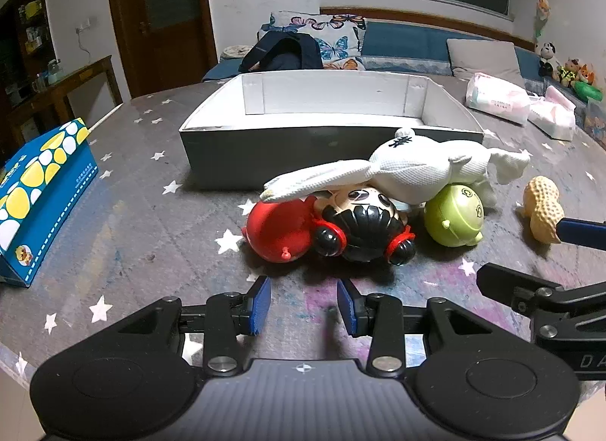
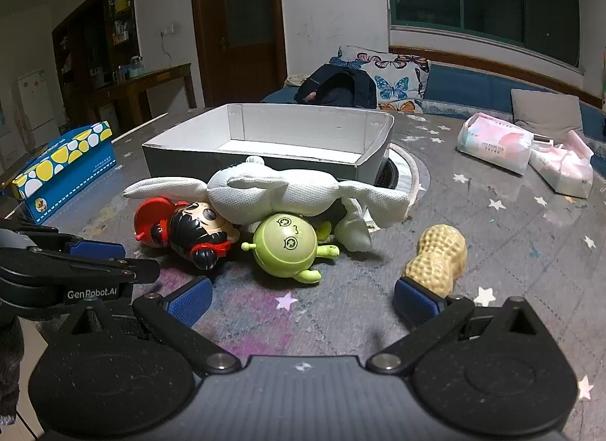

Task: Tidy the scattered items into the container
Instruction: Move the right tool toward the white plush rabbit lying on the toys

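A grey cardboard box (image 1: 242,153) (image 2: 181,160) with white inside walls stands open on the table. In front of it a white plush rabbit (image 1: 401,172) (image 2: 288,191) lies across a red and black doll toy (image 1: 341,225) (image 2: 189,229) and a green round toy (image 1: 454,217) (image 2: 286,247). A peanut toy (image 1: 541,206) (image 2: 437,255) lies to the right. My left gripper (image 1: 303,302) is open and empty just before the doll. My right gripper (image 2: 301,299) is wide open and empty, its right finger beside the peanut.
A blue and yellow tissue box (image 1: 41,191) (image 2: 64,172) stands at the left. Soft tissue packs (image 1: 500,98) (image 2: 496,143) lie at the back right. A sofa with cushions is behind the table. The table edge is close at the lower left.
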`<state>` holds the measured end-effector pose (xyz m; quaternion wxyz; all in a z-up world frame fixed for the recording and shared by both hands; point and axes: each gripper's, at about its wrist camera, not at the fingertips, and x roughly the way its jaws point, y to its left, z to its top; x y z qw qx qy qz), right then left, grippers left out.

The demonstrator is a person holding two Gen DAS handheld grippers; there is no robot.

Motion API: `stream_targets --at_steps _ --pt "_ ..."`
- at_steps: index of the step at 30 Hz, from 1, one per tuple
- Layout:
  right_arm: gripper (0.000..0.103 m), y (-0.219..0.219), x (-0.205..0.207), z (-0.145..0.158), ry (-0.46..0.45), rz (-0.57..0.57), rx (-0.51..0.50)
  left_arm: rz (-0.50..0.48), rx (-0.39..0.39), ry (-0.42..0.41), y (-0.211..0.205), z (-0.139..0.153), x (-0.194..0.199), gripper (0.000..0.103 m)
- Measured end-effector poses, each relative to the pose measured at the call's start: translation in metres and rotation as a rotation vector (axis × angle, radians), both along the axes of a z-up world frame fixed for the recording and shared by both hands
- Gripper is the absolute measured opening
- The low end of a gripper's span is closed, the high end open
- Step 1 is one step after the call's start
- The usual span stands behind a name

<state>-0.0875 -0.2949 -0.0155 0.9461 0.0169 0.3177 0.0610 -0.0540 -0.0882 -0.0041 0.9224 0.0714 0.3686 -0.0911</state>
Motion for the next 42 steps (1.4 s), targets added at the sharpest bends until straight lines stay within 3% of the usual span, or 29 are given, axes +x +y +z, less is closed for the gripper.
stream_targets --at_steps 42 --pt "0.103 0.005 0.013 -0.004 0.030 0.026 -0.002 -0.007 0.007 0.033 -0.003 0.001 0.010 0.041"
